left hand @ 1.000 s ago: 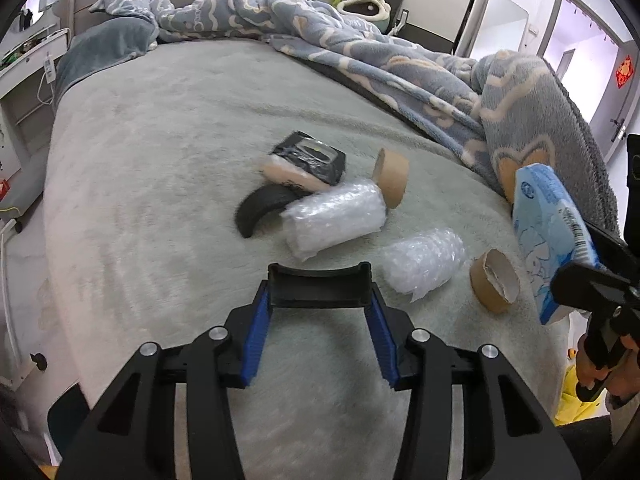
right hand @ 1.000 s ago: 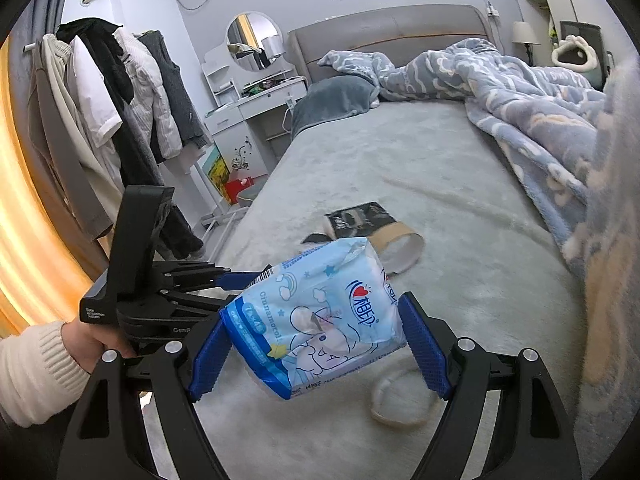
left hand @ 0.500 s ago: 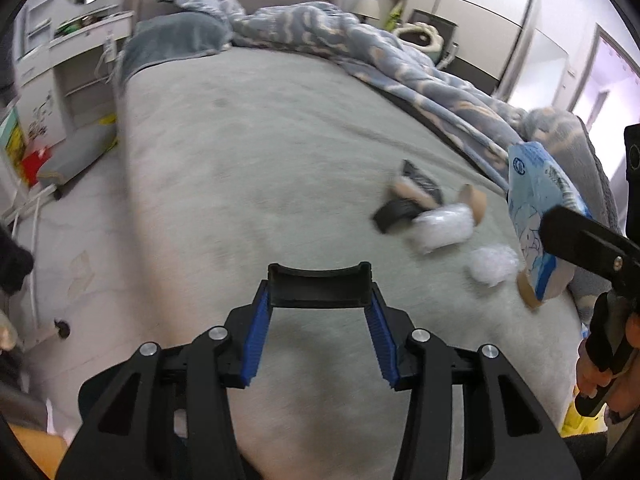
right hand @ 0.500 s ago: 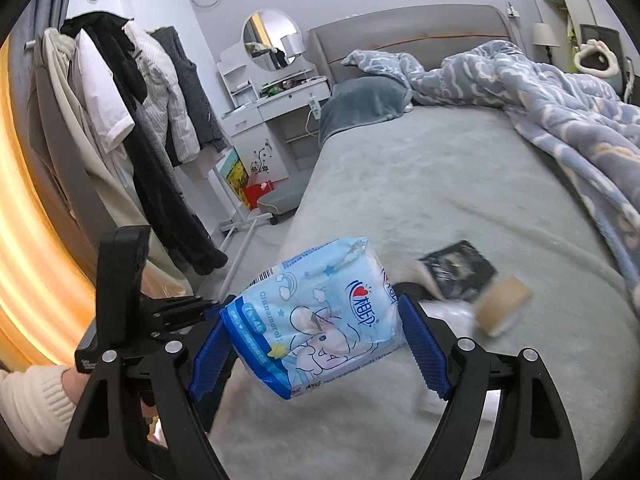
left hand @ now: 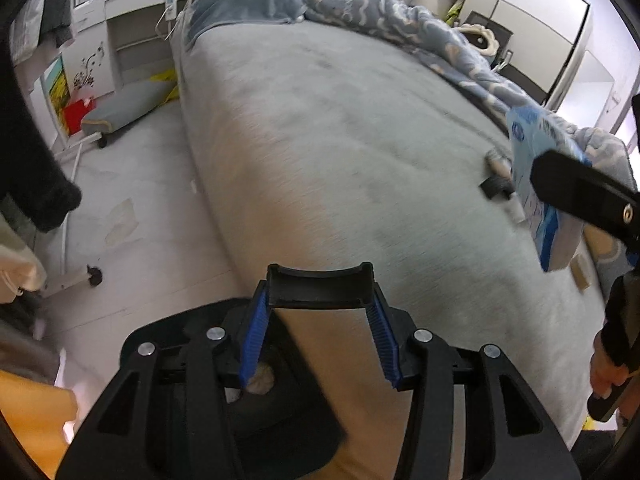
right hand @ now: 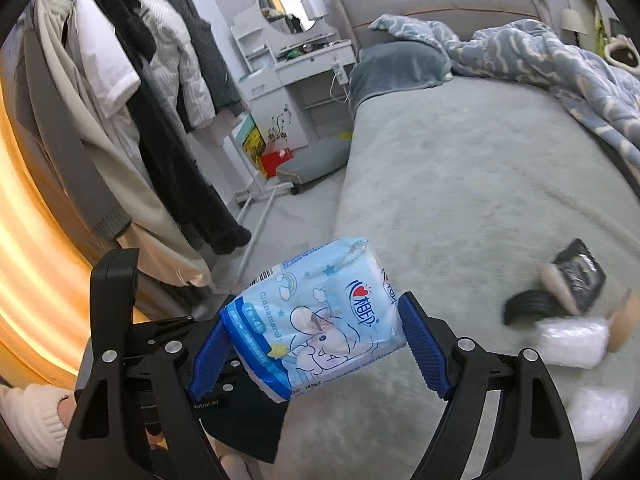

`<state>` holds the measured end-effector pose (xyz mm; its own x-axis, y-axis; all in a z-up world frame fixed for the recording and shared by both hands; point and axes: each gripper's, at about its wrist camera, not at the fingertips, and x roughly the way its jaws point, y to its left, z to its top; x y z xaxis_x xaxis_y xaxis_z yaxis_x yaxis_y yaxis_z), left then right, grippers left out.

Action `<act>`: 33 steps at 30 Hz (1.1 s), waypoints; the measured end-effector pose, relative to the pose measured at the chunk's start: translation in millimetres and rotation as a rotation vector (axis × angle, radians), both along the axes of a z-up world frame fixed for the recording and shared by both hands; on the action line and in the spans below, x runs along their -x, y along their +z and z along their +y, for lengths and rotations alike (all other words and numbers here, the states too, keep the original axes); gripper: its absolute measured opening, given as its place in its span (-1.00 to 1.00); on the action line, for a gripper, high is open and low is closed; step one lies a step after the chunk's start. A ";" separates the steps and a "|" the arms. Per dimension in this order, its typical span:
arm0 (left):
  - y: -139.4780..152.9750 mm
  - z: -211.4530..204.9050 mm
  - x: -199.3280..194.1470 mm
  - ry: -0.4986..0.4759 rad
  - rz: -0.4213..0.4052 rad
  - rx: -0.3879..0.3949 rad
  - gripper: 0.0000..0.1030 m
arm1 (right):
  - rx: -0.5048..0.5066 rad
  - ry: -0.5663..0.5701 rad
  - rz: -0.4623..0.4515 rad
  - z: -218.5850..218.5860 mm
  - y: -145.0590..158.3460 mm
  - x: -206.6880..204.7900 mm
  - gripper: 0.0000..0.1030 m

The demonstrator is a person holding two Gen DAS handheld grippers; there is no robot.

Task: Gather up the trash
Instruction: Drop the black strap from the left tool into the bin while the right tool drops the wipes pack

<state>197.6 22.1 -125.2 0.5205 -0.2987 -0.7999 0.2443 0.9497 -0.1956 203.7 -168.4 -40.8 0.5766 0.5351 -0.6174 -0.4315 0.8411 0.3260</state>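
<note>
I see the grey bed (right hand: 460, 184) filling the room, a rumpled blue blanket (right hand: 560, 60) at its far side and a clothes rack (right hand: 132, 92) off its left edge. My right gripper (right hand: 308, 340) has its jaws clamped on the blue tissue pack (right hand: 316, 316), lifted above the bed's near left corner. My left gripper (left hand: 320, 316) hangs over that same edge, jaws wide with nothing between them.

Pale blue pack, grey bed, blue pads

The tissue pack (right hand: 316, 320) is light blue with cartoon print; the blanket (right hand: 560, 60) blue with cream swirls; the bedspread (left hand: 340, 140) grey; a blurred, possibly black wrapper (right hand: 580, 276).
</note>
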 end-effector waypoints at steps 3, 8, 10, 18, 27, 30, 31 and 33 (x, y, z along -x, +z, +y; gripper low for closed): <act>-10.0 15.3 1.0 0.010 0.023 -0.019 -0.01 | 0.004 0.019 0.006 17.2 -1.7 -3.9 0.57; -29.2 37.5 0.8 0.019 0.086 -0.039 0.00 | 0.004 0.053 0.018 43.6 -4.4 -7.1 0.57; -35.7 44.1 2.2 0.019 0.105 -0.042 0.00 | 0.004 0.066 0.024 55.1 -4.6 -8.3 0.57; -56.7 77.6 5.6 0.046 0.203 -0.045 0.00 | 0.024 0.112 0.045 93.2 -13.4 -13.8 0.57; -76.0 102.7 12.8 0.033 0.300 -0.069 0.34 | 0.062 0.130 0.096 122.5 -33.2 -22.9 0.57; -79.3 113.0 15.1 0.032 0.312 -0.078 0.43 | 0.072 0.134 0.110 132.3 -38.5 -25.7 0.57; -79.7 116.5 15.7 0.033 0.315 -0.076 0.50 | 0.078 0.136 0.115 135.8 -40.9 -26.1 0.57; -80.1 124.1 17.4 0.034 0.317 -0.071 0.53 | 0.094 0.142 0.125 143.7 -46.3 -27.3 0.57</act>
<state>180.2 146.1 -205.3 0.2506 -0.2233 -0.9420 0.1501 0.9702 -0.1901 231.0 -24.7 -87.0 0.4149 0.5426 -0.7304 -0.5092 0.8038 0.3078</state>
